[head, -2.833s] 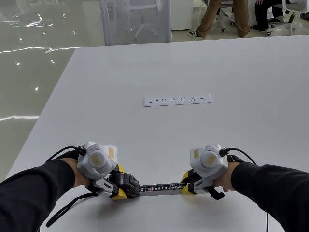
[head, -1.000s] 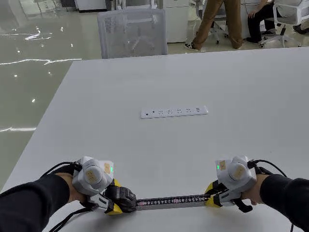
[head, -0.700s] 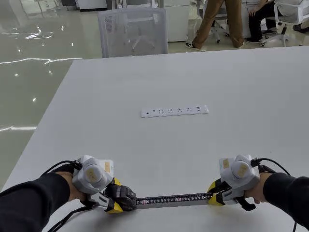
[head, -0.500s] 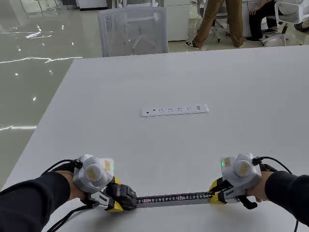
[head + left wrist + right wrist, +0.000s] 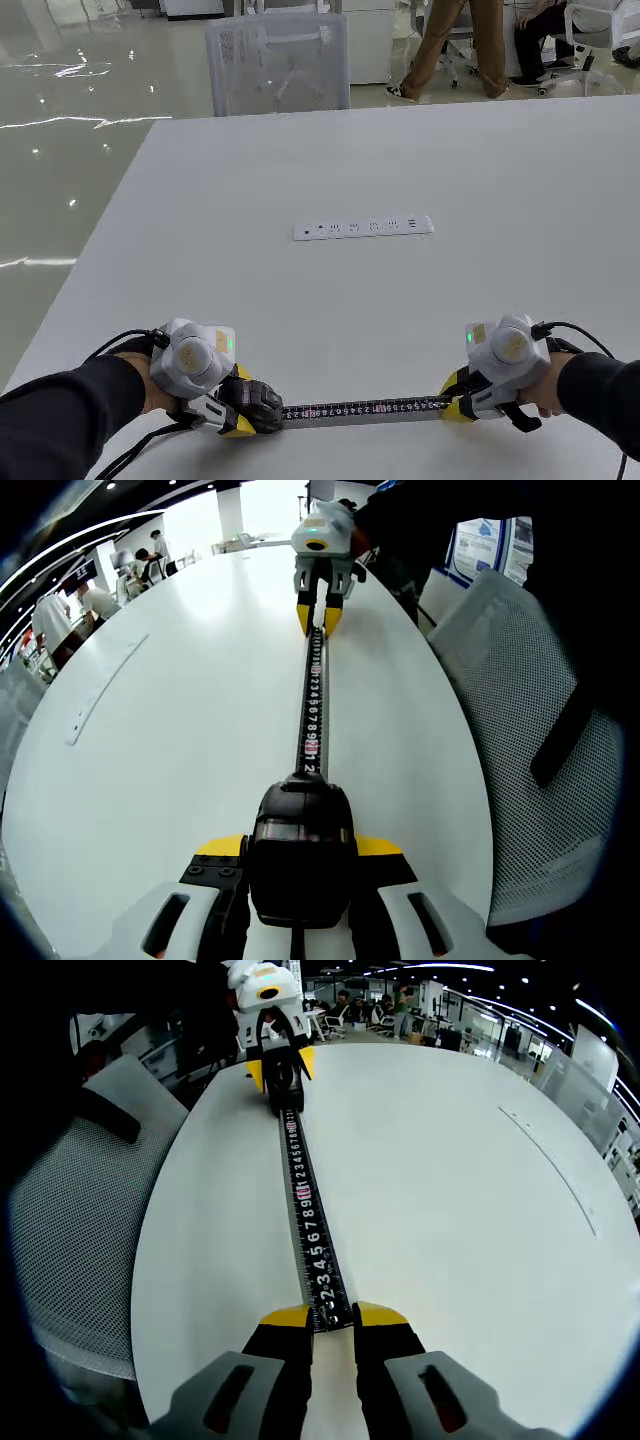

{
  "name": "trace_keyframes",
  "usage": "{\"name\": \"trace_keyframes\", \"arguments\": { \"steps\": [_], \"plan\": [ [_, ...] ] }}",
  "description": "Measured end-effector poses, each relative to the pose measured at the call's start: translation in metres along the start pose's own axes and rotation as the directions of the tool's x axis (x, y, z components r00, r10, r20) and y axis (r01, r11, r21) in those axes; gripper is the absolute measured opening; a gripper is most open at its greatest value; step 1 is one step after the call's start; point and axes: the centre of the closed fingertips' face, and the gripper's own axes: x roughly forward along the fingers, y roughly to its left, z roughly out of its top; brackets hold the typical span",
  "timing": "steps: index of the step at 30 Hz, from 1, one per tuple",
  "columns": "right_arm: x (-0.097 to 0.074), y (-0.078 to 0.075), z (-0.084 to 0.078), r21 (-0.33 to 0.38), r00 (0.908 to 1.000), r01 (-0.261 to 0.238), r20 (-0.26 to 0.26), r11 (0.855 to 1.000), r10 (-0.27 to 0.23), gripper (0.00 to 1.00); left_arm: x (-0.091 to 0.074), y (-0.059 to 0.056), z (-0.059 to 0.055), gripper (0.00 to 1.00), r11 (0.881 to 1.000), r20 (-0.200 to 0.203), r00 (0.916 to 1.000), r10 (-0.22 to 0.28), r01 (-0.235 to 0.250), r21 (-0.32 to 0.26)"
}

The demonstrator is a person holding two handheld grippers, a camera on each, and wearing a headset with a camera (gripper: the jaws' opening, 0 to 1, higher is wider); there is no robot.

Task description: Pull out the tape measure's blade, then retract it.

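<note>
Your left gripper (image 5: 243,412) sits low at the near edge of the broad white tabletop (image 5: 350,140). Its yellow-tipped jaws are clamped on either side of the chunky black tape measure case (image 5: 300,852). The case rests on the table, mouth pointing across toward your other hand.

Out of the case runs the black metal blade with white numerals (image 5: 365,408). It lies flat on the surface (or so near it that no gap shows), in a straight line along the near edge.

Your right gripper (image 5: 335,1316) has the free end. Its jaws are drawn narrow, with the blade's tip pinched between the two yellow tips. The lowest numbers sit closest to them in the right gripper view. The left gripper view looks straight down the tape to that gripper, tips down on the blade.

The two grippers are well apart, with the blade stretched between them.

Mid-table, a long white power strip (image 5: 364,228) lies crosswise, well clear of the tape. Past the far edge stands a grey mesh-backed chair (image 5: 280,60), and behind it are the legs of people (image 5: 450,40) on a glossy floor (image 5: 70,120). A second mesh chair back (image 5: 510,780) shows beside the table on your side
</note>
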Motion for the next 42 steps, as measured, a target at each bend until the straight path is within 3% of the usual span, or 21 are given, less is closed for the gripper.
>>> {"name": "trace_keyframes", "arguments": {
  "steps": [21, 37, 39, 40, 42],
  "plan": [
    [-0.0002, -0.0031, -0.0019, 0.014, 1.0, -0.002, 0.007, 1.0, 0.002, 0.12, 0.0004, 0.0003, 0.0007, 0.34, 1.0, 0.006, 1.0, -0.001, 0.001, -0.005],
    [0.0002, -0.001, -0.0005, 0.006, 0.9997, 0.009, -0.025, 1.0, -0.008, 0.13, 0.0034, 0.0028, 0.0028, 0.35, 1.0, 0.009, 0.9998, 0.018, -0.019, 0.001],
    [0.0002, -0.001, -0.0002, 0.01, 0.9995, 0.012, -0.028, 1.0, -0.012, 0.14, 0.0032, 0.0032, 0.0019, 0.35, 1.0, 0.007, 0.9998, 0.021, -0.021, -0.019],
    [0.0003, -0.0001, 0.0, 0.006, 0.9993, 0.022, -0.03, 1.0, -0.022, 0.14, 0.0029, 0.0038, 0.0002, 0.36, 0.998, 0.004, 0.9997, 0.024, -0.024, -0.058],
    [0.0003, 0.0009, 0.0001, -0.012, 0.9989, 0.034, -0.032, 0.999, -0.034, 0.15, 0.0023, 0.0045, -0.0015, 0.36, 0.998, 0.0, 0.9996, 0.028, -0.028, -0.06]
  ]
}}
